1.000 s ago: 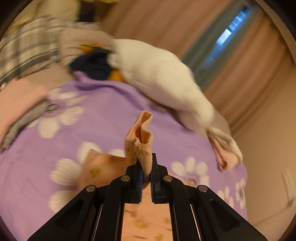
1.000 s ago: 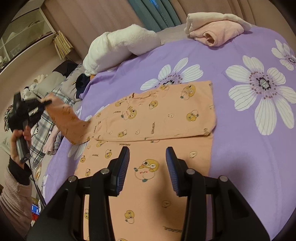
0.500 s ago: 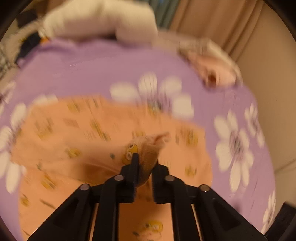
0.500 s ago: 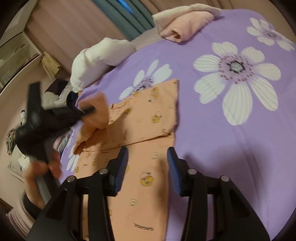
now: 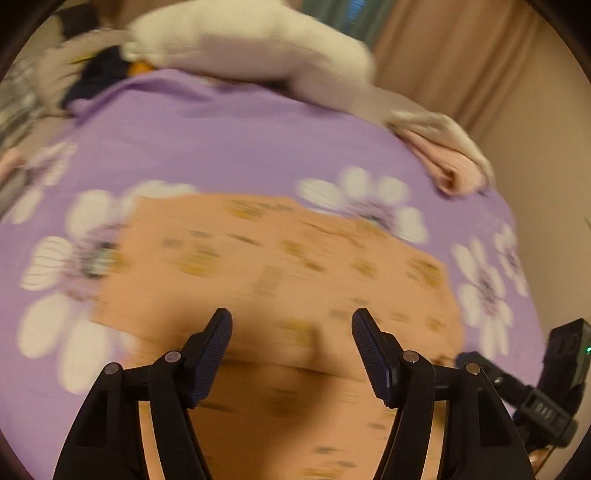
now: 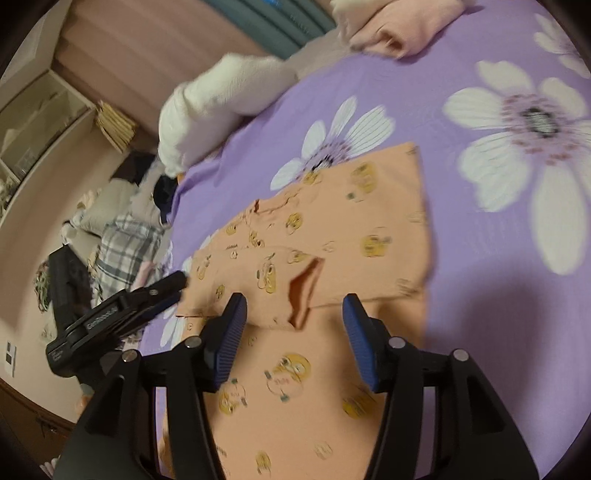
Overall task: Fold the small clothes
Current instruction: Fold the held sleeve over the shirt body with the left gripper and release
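Grippers, two; one orange shirt

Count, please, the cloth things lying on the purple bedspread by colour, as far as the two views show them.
Orange, the printed shirt: 1
White, the fluffy bundle: 1
Pink, the folded piece: 1
Total: 3
More clothes lie past the far edge of the bedspread; they are too blurred to count.

Bedroom: flowered purple bedspread, curtains.
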Available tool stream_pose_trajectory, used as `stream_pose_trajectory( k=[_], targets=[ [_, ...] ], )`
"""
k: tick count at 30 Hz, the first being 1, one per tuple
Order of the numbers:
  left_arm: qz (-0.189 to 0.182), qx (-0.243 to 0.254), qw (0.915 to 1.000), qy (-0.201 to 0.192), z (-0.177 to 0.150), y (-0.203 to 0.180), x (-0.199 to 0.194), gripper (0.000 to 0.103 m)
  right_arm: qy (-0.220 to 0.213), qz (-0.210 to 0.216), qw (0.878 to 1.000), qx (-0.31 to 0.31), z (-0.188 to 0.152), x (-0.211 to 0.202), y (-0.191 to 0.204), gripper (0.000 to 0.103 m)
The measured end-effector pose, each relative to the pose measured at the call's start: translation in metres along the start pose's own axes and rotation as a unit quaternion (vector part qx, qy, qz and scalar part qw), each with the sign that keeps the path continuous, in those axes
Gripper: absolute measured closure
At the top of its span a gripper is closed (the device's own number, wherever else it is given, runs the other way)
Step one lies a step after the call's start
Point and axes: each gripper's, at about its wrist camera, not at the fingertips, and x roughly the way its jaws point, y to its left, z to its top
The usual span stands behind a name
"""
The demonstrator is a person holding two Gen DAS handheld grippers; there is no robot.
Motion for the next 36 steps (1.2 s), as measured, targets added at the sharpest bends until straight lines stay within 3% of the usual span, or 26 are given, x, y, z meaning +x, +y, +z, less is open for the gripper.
stream_pose_trajectory(
  k=[4,5,6,7,8,9,10,15,18,20,23,24,25,27,30,32,36],
  targets=[
    [0.043,-0.056,0.9974,-0.012,0.008,0.058,-0.003,0.036,0.037,-0.014,0.999,-0.015,0.012,0.044,0.015,0.049],
    [0.045,-0.069,0.9966,-0.012,0.009,0.069,-0.004,0.037,0.05,-0.037,0.998,-0.018,0.014,0.06,0.016,0.051],
    [0.044,-0.086,0.9953,-0.012,0.009,0.084,-0.006,0.037,0.062,-0.052,0.996,-0.019,0.015,0.071,0.017,0.06],
    [0.044,-0.094,0.9945,-0.012,0.009,0.093,-0.009,0.036,0.07,-0.057,0.996,-0.024,0.015,0.077,0.017,0.076],
    [0.046,-0.101,0.9938,-0.011,0.009,0.1,-0.009,0.036,0.074,-0.064,0.995,-0.034,0.016,0.085,0.02,0.081],
    [0.049,-0.107,0.9929,-0.011,0.01,0.107,-0.009,0.036,0.074,-0.076,0.993,-0.055,0.015,0.09,0.025,0.094],
    [0.05,-0.111,0.9925,-0.011,0.01,0.112,-0.011,0.037,0.072,-0.084,0.991,-0.07,0.014,0.092,0.029,0.097],
    [0.044,-0.111,0.9927,-0.016,0.014,0.122,-0.015,0.036,-0.008,-0.084,0.993,-0.086,0.037,0.048,0.044,0.097],
    [0.039,-0.105,0.9936,-0.014,0.016,0.119,-0.011,0.036,-0.051,-0.106,0.989,-0.091,0.053,0.018,0.039,0.097],
    [0.034,-0.1,0.9944,-0.009,0.018,0.114,-0.005,0.036,-0.041,-0.11,0.989,-0.087,0.057,0.016,0.03,0.096],
    [0.02,-0.088,0.9959,0.005,0.021,0.103,0.008,0.036,0.011,-0.171,0.982,-0.084,0.055,0.035,0.009,0.091],
    [0.019,-0.081,0.9965,0.01,0.022,0.096,0.013,0.036,0.016,-0.194,0.977,-0.086,0.053,0.038,0.006,0.078],
    [0.017,-0.07,0.9973,0.015,0.022,0.089,0.017,0.036,0.013,-0.219,0.971,-0.091,0.051,0.04,0.003,0.073],
    [0.011,-0.041,0.9988,0.026,0.021,0.074,0.027,0.036,-0.017,-0.254,0.962,-0.103,0.047,0.035,0.003,0.073],
    [0.009,-0.007,0.9994,0.033,0.018,0.06,0.038,0.036,-0.037,-0.207,0.972,-0.104,0.043,0.027,0.006,0.074],
    [0.012,0.008,0.9992,0.036,0.014,0.056,0.044,0.037,-0.027,-0.168,0.979,-0.115,0.037,0.03,0.01,0.075],
    [0.032,0.024,0.997,0.066,0.004,0.06,0.064,0.037,0.019,-0.194,0.972,-0.13,0.023,0.051,0.007,0.08]
  ],
)
